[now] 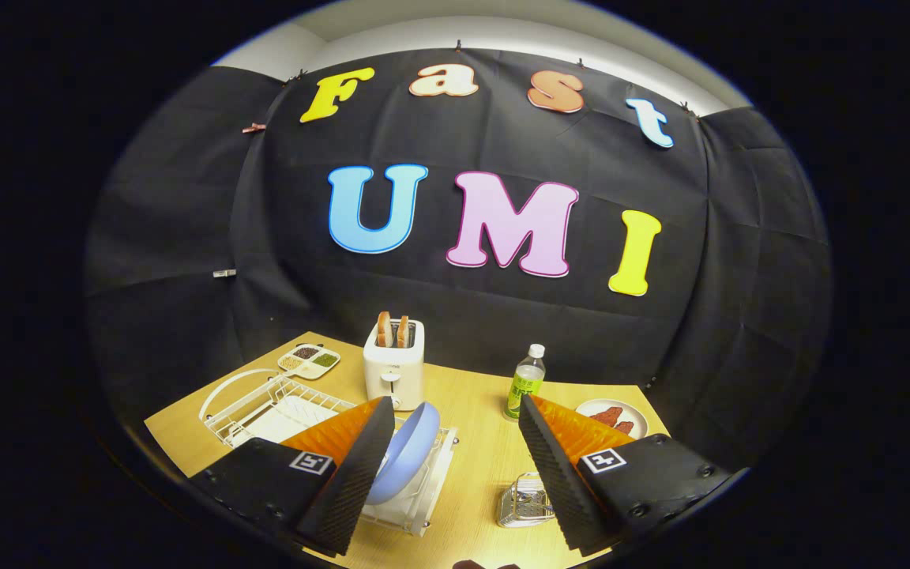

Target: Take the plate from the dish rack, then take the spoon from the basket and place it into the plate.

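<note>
The tool (451,442) is wide open — ready to grab the blue plate (404,454) standing in the dish rack (265,407), lower left.

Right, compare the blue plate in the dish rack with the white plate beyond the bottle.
The blue plate stands on edge in the white dish rack; the white plate lies flat on the table. The blue plate is bare; the white plate carries reddish food. The blue plate sits beside one of the open gripper's fingers; the white plate lies beyond the other. Both are round.
</note>
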Motion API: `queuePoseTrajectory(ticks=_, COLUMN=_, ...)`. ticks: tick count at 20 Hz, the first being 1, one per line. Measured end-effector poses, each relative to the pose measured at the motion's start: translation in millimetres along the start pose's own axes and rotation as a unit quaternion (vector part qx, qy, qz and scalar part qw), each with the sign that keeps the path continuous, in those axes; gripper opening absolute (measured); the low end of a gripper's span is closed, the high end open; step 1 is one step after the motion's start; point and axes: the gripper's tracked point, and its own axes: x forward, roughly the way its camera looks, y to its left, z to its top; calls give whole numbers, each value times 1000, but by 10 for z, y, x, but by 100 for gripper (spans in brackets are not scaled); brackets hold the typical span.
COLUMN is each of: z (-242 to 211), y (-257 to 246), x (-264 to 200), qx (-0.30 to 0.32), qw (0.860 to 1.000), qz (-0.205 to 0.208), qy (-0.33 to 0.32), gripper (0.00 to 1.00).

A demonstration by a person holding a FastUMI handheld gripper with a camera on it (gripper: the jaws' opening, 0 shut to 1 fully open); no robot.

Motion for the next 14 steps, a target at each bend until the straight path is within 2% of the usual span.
queuePoseTrajectory(ticks=6, z=-296, y=220, x=538, qx=13, qw=996, qz=7, qy=83, gripper=98)
queuePoseTrajectory(ticks=11, z=-722, y=311, x=833, qx=15, qw=986, qz=9, qy=168, gripper=98)
queuePoseTrajectory(ticks=14, z=-970, y=318, x=954, qx=66, qw=974, qz=-2, qy=216, gripper=97)
